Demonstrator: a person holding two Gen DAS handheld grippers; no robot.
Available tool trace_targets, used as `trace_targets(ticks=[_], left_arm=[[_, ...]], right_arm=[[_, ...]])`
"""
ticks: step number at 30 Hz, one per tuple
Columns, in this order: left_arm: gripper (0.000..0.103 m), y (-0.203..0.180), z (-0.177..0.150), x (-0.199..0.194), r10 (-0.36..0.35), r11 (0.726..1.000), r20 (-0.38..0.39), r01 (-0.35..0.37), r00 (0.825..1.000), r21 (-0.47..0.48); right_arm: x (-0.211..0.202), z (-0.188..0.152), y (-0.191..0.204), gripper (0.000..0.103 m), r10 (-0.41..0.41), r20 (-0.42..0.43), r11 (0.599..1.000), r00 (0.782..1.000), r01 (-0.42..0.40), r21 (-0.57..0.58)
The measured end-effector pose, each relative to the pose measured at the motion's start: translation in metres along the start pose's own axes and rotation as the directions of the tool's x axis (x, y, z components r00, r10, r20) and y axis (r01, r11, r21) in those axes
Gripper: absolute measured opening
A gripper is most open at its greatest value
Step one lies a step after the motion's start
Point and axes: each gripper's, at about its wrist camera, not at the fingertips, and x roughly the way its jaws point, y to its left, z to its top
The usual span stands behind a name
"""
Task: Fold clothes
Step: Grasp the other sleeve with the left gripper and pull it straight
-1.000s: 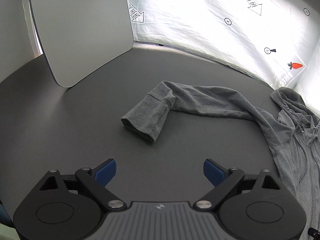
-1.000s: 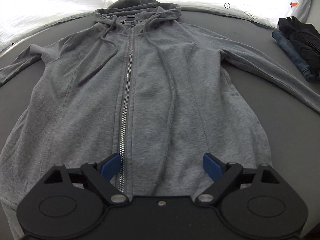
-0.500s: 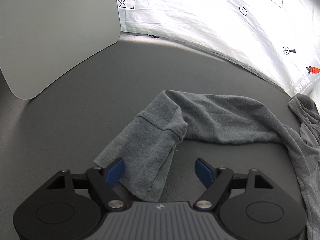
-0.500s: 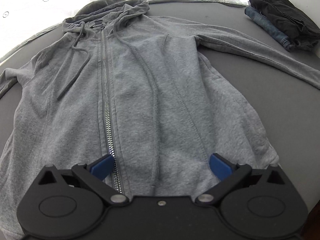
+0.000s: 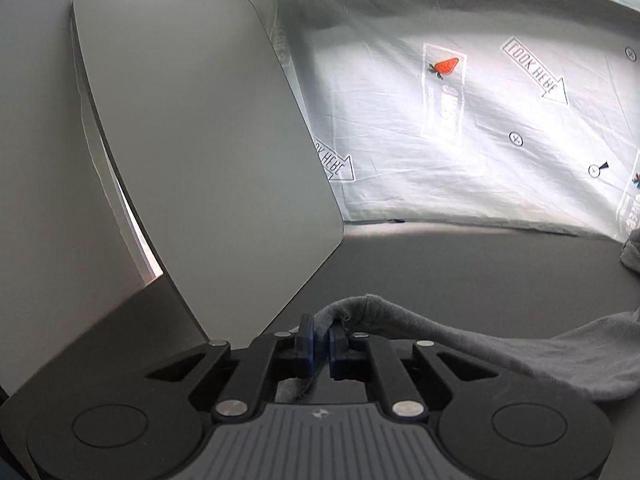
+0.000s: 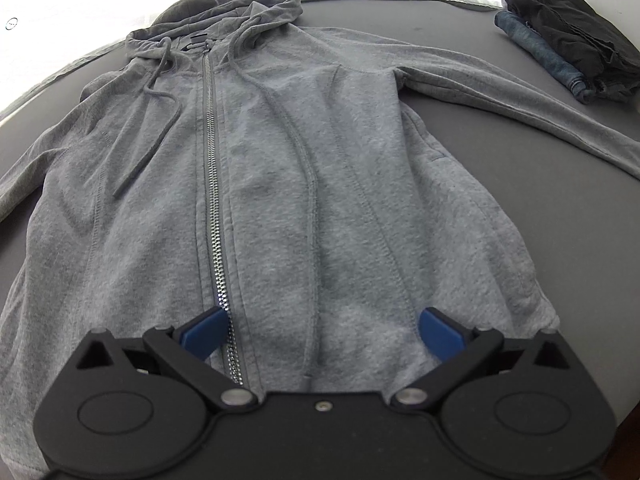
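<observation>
At the desk's (image 5: pixel 460 264) left edge, my left hand-held gripper (image 5: pixel 320 346) is closing on the hoodie's sleeve cuff (image 5: pixel 360 312); the sleeve trails right toward the hoodie body (image 6: pixel 320 200), under my open right hand-held gripper (image 6: pixel 320 332).

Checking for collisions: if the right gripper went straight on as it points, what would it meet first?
Probably the grey zip-up hoodie spread on the dark table: the right gripper, jaws open and empty, points down at its lower front. Depth is unclear.
</observation>
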Motion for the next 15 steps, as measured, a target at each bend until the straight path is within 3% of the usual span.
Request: trace_targets(ticks=[3,6,9,11,13,15], left_arm=[[0.016,-0.005,-0.045,0.018,0.083,0.988,-0.124,-0.065,0.989,0.140],[0.020,0.000,-0.075,0.033,0.126,0.985,-0.230,-0.095,0.965,0.142],[0.023,0.007,-0.087,0.037,0.183,0.979,-0.271,-0.152,0.945,0.133],[0.033,0.008,-0.087,0.037,0.260,0.961,-0.273,-0.220,0.926,0.169],[0.058,0.014,-0.084,0.033,0.281,0.957,-0.309,-0.244,0.908,0.154],[0.061,0.019,-0.082,0.028,0.286,0.958,-0.345,-0.256,0.894,0.130]], right_arm=[[0.001,0.001,0.000,0.103,0.006,-0.002,1.000,1.000,-0.006,-0.010],[0.001,0.001,0.000,0.103,0.010,-0.001,1.000,1.000,-0.010,-0.019],[0.001,0.001,0.000,0.103,0.013,0.000,1.000,1.000,-0.013,-0.026],[0.001,0.002,-0.001,0.103,0.020,-0.004,0.999,1.000,-0.021,-0.034],[0.001,0.004,-0.003,0.103,0.033,-0.012,0.998,0.999,-0.033,-0.044],[-0.005,0.004,-0.009,0.094,0.051,0.003,0.997,0.999,-0.051,-0.053]])
